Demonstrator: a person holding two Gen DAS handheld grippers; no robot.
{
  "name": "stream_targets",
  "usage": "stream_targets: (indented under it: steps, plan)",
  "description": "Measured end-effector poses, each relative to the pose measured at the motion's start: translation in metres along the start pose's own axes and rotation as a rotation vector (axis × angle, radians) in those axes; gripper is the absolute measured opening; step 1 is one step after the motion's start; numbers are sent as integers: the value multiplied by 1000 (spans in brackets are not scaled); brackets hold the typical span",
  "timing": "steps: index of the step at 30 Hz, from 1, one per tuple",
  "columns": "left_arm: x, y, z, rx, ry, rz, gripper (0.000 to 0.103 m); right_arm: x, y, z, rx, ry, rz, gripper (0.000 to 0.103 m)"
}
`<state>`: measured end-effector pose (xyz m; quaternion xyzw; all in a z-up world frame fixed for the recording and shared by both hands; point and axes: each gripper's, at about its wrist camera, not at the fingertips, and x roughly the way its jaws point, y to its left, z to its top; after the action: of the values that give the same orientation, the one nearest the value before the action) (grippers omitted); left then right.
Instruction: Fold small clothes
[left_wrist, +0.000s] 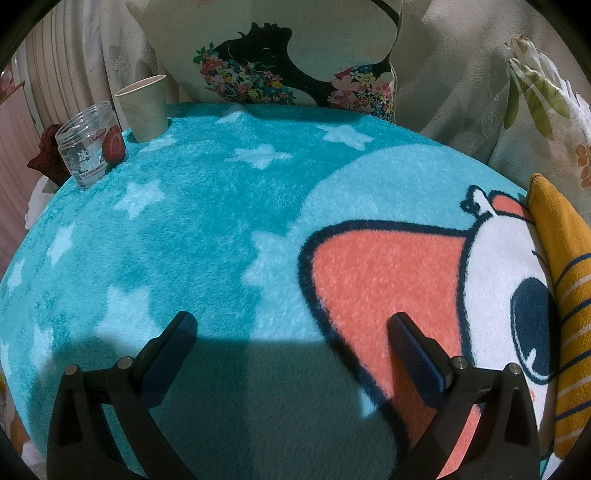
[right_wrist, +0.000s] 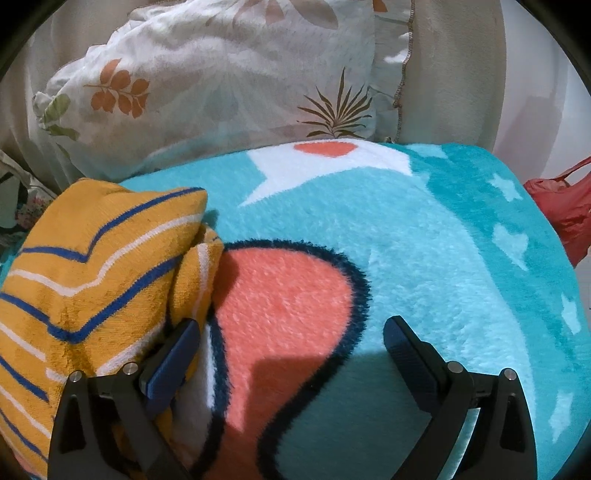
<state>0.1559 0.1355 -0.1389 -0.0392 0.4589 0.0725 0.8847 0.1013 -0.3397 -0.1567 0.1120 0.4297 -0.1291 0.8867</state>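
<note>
A: What is shown only in the left wrist view?

B: A clear jar and a paper cup are seen at the blanket's far left edge; no contents can be made out. The left gripper is held wide apart over bare plush, and the striped yellow garment is glimpsed at the right edge.

A: And in the right wrist view?

B: The garment is seen bunched at the left, touched by the left finger of the right gripper, which is spread wide, nothing clamped. Open blanket is left to the right, up to a red bag.
</note>
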Motion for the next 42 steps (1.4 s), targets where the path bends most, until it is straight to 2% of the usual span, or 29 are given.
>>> stream_targets:
  steps: [10,28,42]
  plan:
    - [1,0,0,0,-1,0,103,1,0,1,-1,2,-20,102]
    - [0,0,-1,0,-2,0,103,-1,-6,-3,10,-15,-1,102]
    - [0,0,0,0,-1,1,103,-4,-14,-9,64,-49,67,102]
